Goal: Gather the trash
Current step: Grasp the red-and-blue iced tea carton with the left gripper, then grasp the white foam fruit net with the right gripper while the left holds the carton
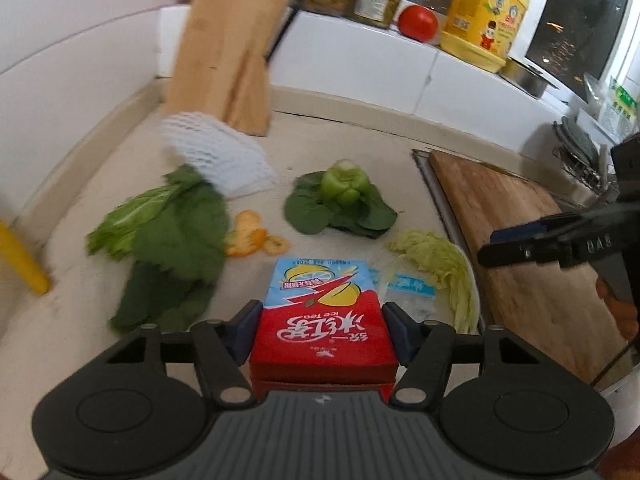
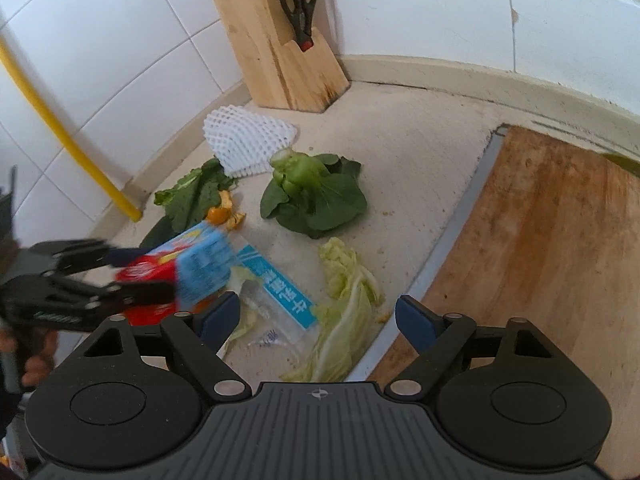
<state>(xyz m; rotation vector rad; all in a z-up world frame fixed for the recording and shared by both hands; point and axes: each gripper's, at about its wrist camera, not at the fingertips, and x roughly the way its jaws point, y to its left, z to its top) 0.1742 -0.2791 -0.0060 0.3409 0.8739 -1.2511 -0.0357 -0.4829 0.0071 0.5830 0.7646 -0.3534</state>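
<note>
L claw [image 1: 324,322] clamped on tea carton [image 1: 320,312]; R claw [image 2: 318,316] apart, empty.
I had the carton just above the desk [image 1: 360,144], w/ plastic wrapper [image 2: 280,296], cabbage leaf [image 2: 344,300] & orange peel [image 1: 250,236] lying beyond.

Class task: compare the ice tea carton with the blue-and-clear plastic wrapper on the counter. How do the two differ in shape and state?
The ice tea carton is a rigid red and blue box; the plastic wrapper is a flat, limp, partly see-through film. The carton sits between the jaws of the left gripper; the wrapper lies loose on the counter, partly under a pale cabbage leaf. Both are packaging with blue print.
</note>
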